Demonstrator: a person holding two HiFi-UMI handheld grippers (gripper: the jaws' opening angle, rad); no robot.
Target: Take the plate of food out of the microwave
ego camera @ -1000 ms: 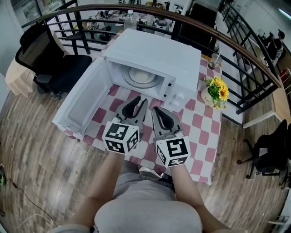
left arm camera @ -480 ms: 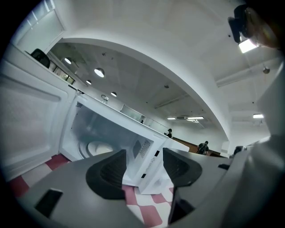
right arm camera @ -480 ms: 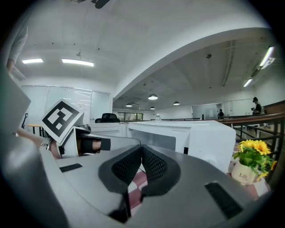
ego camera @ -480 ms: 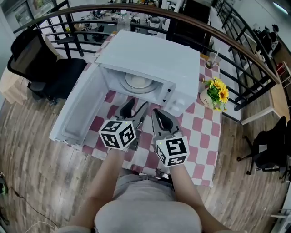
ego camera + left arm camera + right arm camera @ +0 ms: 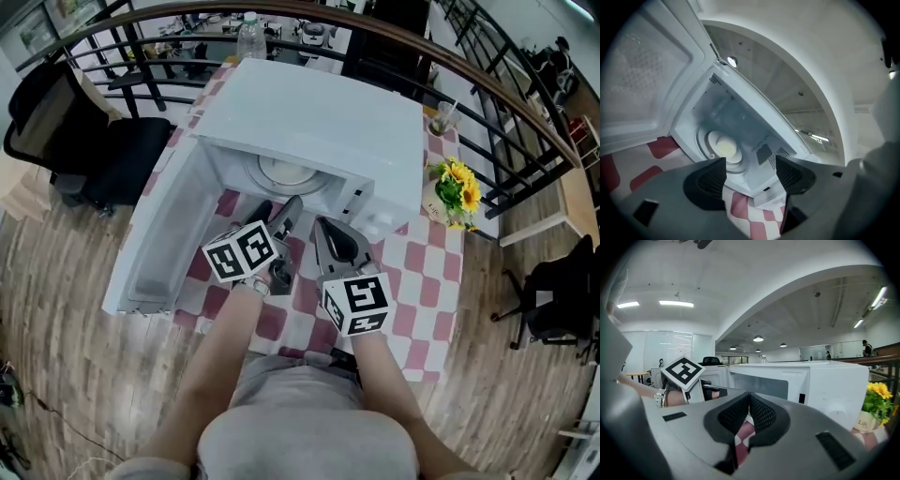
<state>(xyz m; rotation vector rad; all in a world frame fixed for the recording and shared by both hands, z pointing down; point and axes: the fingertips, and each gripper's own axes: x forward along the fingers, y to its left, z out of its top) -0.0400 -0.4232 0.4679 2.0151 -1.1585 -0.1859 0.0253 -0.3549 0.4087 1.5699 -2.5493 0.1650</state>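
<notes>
The white microwave (image 5: 319, 122) stands on the checked table with its door (image 5: 164, 234) swung open to the left. Inside, a white plate with pale food (image 5: 286, 172) rests on the turntable; it also shows in the left gripper view (image 5: 724, 147). My left gripper (image 5: 278, 214) hovers just in front of the cavity, pointing in. Its jaws are opening, and nothing is between them (image 5: 750, 169). My right gripper (image 5: 330, 230) sits beside it over the tablecloth, jaws shut and empty (image 5: 749, 405).
A pot of yellow flowers (image 5: 452, 192) and a glass (image 5: 441, 122) stand to the right of the microwave. A water bottle (image 5: 248, 36) is behind it. A black office chair (image 5: 84, 141) sits left of the table, a curved railing (image 5: 487, 84) beyond.
My left gripper has moved forward toward the microwave opening, rolled a little, and its jaws have spread apart. The right gripper has barely moved.
</notes>
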